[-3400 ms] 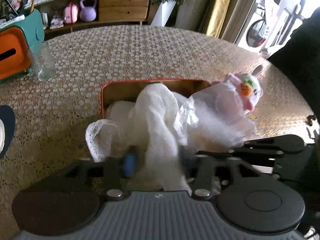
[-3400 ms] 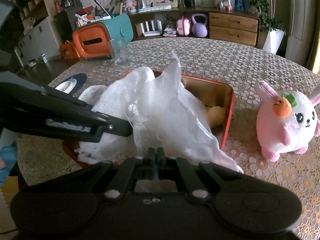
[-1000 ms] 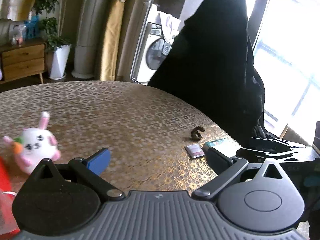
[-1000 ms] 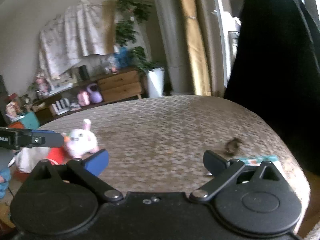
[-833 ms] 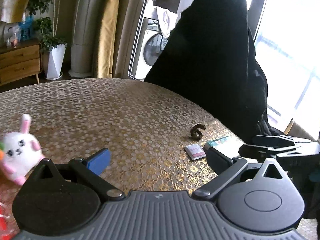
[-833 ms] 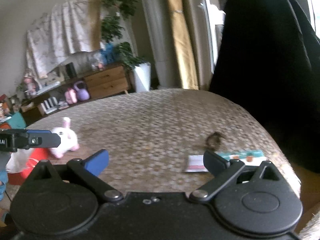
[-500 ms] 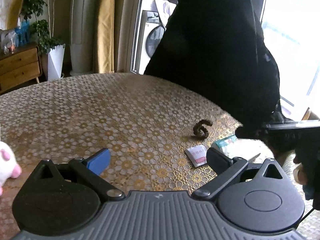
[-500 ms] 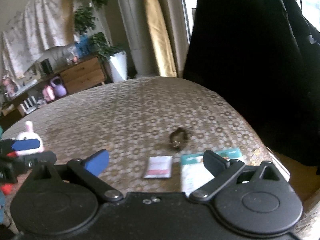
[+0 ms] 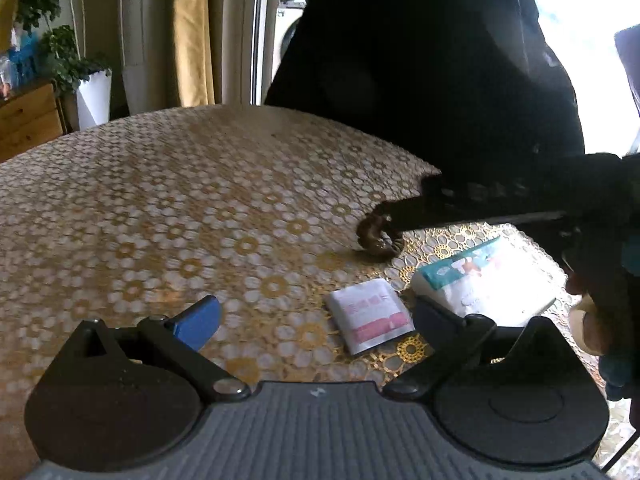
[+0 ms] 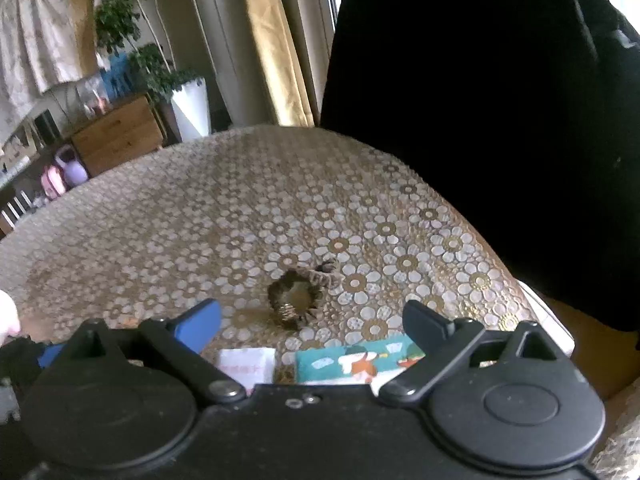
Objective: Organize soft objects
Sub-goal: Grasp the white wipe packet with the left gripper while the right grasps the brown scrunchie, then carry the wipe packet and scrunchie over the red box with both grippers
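We see the left hand-held gripper (image 9: 314, 314) with its fingers wide apart and empty, low in its frame, over a small white-and-pink sachet (image 9: 369, 315). The right hand-held gripper (image 10: 312, 318) is likewise spread and holds nothing; a brown hair scrunchie (image 10: 295, 295) lies between its fingertips, just beyond them. A tissue pack (image 10: 358, 362) sits at lower right near the tabletop (image 9: 160, 208) edge. Toward the upper left the patterned tabletop lies open. A dark garment (image 10: 500, 100) fills the upper right, bordering that edge.
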Motion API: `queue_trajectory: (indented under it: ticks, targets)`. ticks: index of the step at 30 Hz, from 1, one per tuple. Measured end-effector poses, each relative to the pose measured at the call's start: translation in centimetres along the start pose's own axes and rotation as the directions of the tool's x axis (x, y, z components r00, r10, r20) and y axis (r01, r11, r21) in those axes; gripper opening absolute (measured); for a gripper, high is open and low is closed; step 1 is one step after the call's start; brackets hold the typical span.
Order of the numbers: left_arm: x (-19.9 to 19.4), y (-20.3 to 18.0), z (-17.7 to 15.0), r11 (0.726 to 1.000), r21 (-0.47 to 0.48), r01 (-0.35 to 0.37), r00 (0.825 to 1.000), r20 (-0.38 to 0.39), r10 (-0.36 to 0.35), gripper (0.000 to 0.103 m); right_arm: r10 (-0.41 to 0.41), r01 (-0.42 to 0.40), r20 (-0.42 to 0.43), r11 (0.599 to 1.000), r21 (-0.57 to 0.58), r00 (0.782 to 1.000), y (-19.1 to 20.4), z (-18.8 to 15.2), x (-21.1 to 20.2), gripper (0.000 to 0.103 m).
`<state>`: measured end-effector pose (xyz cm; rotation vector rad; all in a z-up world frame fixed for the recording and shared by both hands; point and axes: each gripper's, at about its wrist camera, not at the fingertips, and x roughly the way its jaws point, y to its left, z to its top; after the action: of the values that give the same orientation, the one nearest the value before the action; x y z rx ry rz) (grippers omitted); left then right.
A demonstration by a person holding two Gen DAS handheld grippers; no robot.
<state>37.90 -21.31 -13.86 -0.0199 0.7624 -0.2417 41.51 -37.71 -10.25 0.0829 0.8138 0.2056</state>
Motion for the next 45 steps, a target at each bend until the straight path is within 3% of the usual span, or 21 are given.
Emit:
queue_trajectory:
  ticks: [12,20,22,24,28,30,33,36,45]
  targets:
    - [4.3,-1.7,-0.1,0.999,0.040,-0.033,0.999,-0.036,0.035,0.102,-0.046,0.044,-0.071,0.999,-0.027,0.996,0.9,2.0,5.6,0.085]
    - [4.1,-2.5,-0.6,0.994,0.079,-0.071,0.997,-0.011,0.072,0.100,-0.083,0.080,-0.102,0.996,-0.035,0.991,1.0,2.0,7.6,0.074]
    - [4.2,-2.6,-0.6,0.994,0.079,-0.071,0.997,-0.007,0.072,0.095,-0.099,0.095,-0.095,0.994,-0.051,0.990,1.2,2.0,7.7,0.070]
    - [3.9,-2.6,-0.5,0.994,0.085,-0.063,0.998,0.003,0.063,0.076,-0.109,0.103,-0.093,0.992,-0.076,0.990,1.4,2.0,7.8,0.063]
    - [3.8,-2.5,-0.1,0.994,0.089,-0.064,0.998,0.002,0.064,0.054,-0.125,0.113,-0.089,0.985,-0.130,0.988,1.8,2.0,7.7,0.050]
    - [3.7,-1.9,0.1,0.995,0.079,-0.059,0.998,0.001,0.059,0.044,-0.124,0.113,-0.086,0.986,-0.125,0.988,1.7,1.9,7.5,0.036]
    - [3.6,-0.9,0.4,0.998,0.053,-0.041,0.999,-0.009,0.041,0.039,-0.118,0.108,-0.082,0.988,-0.114,0.990,1.5,1.9,7.1,0.024]
    - [3.2,0.1,0.5,0.999,0.018,-0.034,0.999,-0.017,0.035,0.039,-0.106,0.099,-0.077,0.991,-0.091,0.991,1.0,1.6,6.5,0.019]
    - [1.1,4.5,0.3,0.996,-0.064,-0.055,0.998,-0.022,0.054,0.039,-0.029,0.025,-0.058,0.997,-0.066,0.998,1.5,0.3,3.3,0.018]
